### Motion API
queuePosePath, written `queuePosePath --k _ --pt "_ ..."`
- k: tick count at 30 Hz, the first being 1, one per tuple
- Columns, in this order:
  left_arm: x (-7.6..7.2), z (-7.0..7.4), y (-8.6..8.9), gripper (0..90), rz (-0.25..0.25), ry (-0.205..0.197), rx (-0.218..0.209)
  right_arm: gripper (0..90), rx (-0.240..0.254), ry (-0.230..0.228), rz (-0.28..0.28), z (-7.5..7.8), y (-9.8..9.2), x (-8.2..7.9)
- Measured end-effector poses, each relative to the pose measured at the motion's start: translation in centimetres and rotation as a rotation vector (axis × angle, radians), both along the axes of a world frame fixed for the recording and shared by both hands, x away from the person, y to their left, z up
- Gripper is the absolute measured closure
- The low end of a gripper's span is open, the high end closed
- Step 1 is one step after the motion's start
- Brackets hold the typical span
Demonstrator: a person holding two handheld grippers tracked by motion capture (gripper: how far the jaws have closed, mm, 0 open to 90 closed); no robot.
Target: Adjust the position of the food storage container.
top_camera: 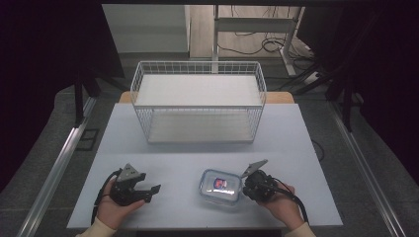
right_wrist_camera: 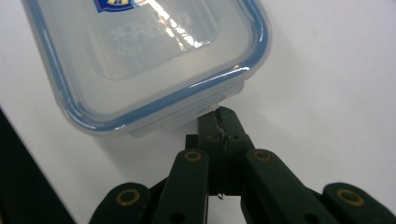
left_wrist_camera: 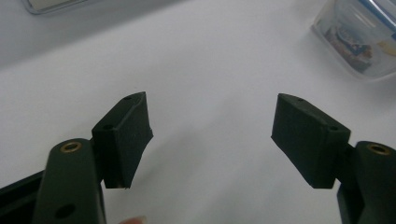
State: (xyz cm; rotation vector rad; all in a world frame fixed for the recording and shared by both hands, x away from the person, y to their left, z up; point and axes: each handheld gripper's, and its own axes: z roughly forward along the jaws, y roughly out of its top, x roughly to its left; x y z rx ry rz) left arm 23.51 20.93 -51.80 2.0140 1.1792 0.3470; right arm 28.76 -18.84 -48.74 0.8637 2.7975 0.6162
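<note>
A clear plastic container (top_camera: 221, 186) with a blue-sealed lid and a picture label lies on the pale table (top_camera: 188, 158), near its front edge and right of centre. My right gripper (top_camera: 245, 186) is shut, and its tips (right_wrist_camera: 219, 114) touch the container (right_wrist_camera: 140, 60) at a side flap just under the lid rim. Whether a flap edge is pinched I cannot tell. Left of the container, my left gripper (top_camera: 153, 193) rests in a hand on the table, jaws open with nothing between them (left_wrist_camera: 210, 130). The left gripper view has the container (left_wrist_camera: 359, 37) at its upper right.
A white wire basket (top_camera: 197, 63) with a pale floor stands across the back half of the table. Beyond the table are desk legs and cables on the floor. Bare tabletop lies between the basket and the grippers.
</note>
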Motion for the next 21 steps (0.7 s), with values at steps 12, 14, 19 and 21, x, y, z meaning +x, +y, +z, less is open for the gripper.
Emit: queuePosePath --k 12,14,19,21 --pt "0.0 0.0 0.1 27.5 -0.002 0.001 0.003 89.6 -0.003 -0.004 0.028 -0.2 3.4 2.4" --pt "0.0 0.0 0.1 27.5 -0.002 0.001 0.003 89.6 -0.005 -0.011 0.036 -0.3 3.9 2.6" --pt "0.1 0.0 0.2 27.5 0.001 0.002 0.004 89.6 -0.009 -0.012 0.045 -0.3 4.7 2.9" --pt "0.1 -0.1 0.2 27.5 0.002 0.002 0.005 89.6 -0.006 -0.013 0.053 -0.3 5.0 3.2"
